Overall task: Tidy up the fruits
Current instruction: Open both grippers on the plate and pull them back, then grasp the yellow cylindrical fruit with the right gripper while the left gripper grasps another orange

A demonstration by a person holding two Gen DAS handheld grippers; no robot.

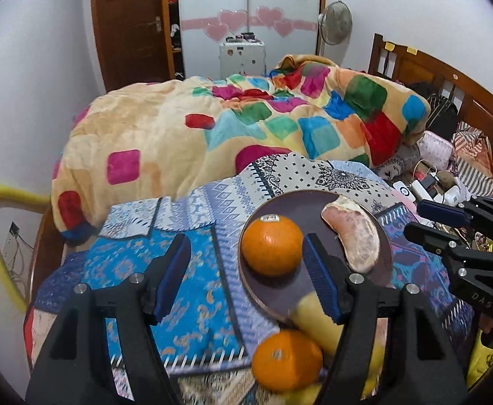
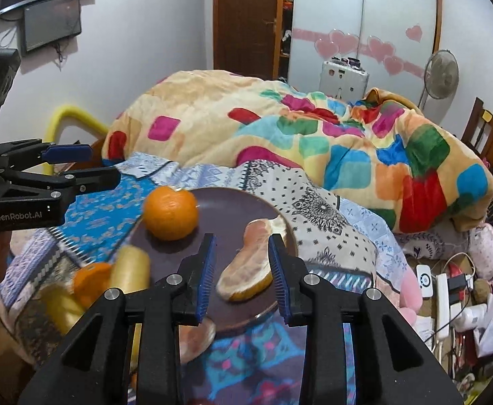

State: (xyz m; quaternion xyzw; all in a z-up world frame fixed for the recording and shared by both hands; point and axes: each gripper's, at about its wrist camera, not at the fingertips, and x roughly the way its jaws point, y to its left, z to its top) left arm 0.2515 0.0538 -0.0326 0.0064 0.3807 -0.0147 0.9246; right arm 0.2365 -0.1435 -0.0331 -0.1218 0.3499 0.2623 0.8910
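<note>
On the plate [image 2: 243,202], mid-frame in the right wrist view, an orange [image 2: 171,212] and a peeled segment [image 2: 251,263] are seen lying apart. Off the plate, lower left, a second orange [image 2: 89,281] and a banana [image 2: 130,268] are found; another segment [image 2: 196,337] lies under the lower rim. The right gripper [image 2: 241,278] is held narrowly apart, empty, above the plated segment. The left gripper [image 1: 246,276] is spread wide, nothing clamped. The loose orange would best be straddled squarely before closing, as it may roll.

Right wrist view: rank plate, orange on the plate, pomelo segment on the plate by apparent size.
1. Plate
2. Pomelo segment
3. Orange, though it lies farther from the camera, so ranks 2 and 3 are unsure.
</note>
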